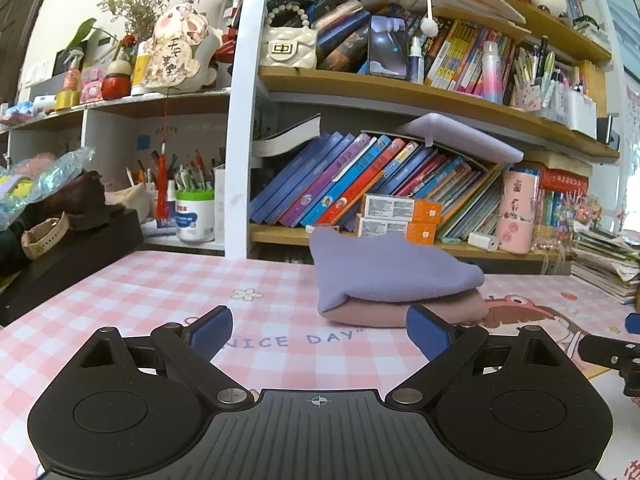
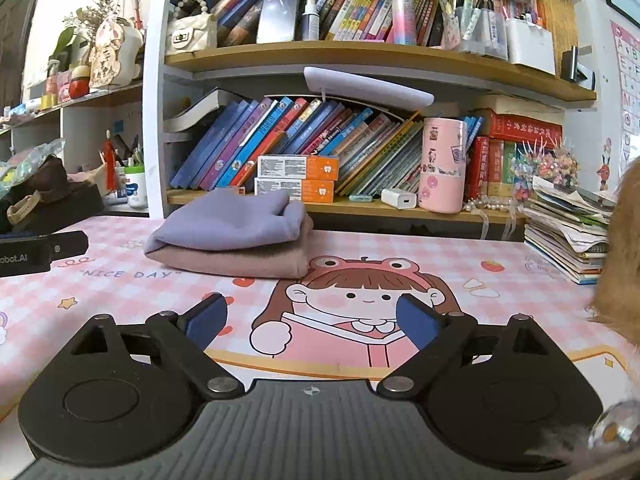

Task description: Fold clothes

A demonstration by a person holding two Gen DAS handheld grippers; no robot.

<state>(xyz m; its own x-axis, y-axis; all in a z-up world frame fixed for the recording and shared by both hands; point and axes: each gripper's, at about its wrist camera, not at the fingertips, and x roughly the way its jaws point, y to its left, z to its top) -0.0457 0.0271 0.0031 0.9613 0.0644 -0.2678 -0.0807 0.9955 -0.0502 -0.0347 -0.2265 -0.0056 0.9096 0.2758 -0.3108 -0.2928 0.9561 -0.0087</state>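
left gripper: i see its jaws spread wide, holding nothing, low over the pink checked mat.
right gripper: released too, empty, above the cartoon girl print.
clothes: lilac garment folded atop the folded pink garment, on the mat near the bookshelf, just ahead of my grippers.

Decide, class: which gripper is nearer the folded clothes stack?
Left. The left gripper sits open just short of the folded clothes stack; the right gripper is open farther back, with the stack ahead to its left.
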